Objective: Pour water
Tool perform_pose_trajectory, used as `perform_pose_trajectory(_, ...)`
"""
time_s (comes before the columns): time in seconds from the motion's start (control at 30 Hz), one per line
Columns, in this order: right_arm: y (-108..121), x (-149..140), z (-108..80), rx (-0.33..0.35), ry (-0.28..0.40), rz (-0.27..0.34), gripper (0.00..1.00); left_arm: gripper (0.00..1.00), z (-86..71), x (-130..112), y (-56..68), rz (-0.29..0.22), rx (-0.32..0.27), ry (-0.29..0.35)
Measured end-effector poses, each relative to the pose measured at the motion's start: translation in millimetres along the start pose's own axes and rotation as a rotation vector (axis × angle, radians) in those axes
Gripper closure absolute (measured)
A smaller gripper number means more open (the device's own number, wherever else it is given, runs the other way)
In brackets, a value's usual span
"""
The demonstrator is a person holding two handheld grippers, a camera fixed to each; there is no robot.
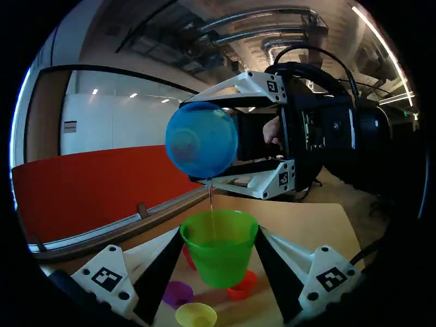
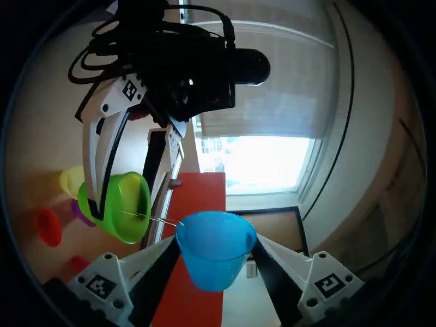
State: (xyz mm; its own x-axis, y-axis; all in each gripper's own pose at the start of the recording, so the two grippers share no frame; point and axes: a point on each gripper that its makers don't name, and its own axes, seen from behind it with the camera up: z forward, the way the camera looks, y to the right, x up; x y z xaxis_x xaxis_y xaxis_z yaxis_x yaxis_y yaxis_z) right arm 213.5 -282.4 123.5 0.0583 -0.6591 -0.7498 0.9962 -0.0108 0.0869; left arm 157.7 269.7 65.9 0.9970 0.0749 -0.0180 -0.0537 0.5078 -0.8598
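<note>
At the bottom centre of the left gripper view, the left gripper (image 1: pixel 219 233) was closed partway, both fingers pressing the green cup (image 1: pixel 220 261). Above it, mid-frame, the right gripper (image 1: pixel 192 139) clamped the tipped blue cup (image 1: pixel 206 136). A thin stream of water (image 1: pixel 211 201) fell from its rim into the green cup.

light: ceiling strips (image 1: pixel 381 43), blown-out window (image 2: pixel 256 163) | edges: fisheye-warped, dim | focus: sharp
</note>
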Motion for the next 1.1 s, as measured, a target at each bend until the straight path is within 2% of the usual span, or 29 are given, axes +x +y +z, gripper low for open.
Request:
perform_pose_trajectory(0.87,1.1,1.1,-0.1,-0.002,0.001,-0.017,0.09,0.12,-2.0,2.3,-1.4,0.002,0.003,0.002)
perform_pose_trajectory(1.1,2.4,1.5,-1.1,-0.008,0.004,0.004,0.09,0.12,-1.9,2.2,-2.3,-0.001,0.003,0.0)
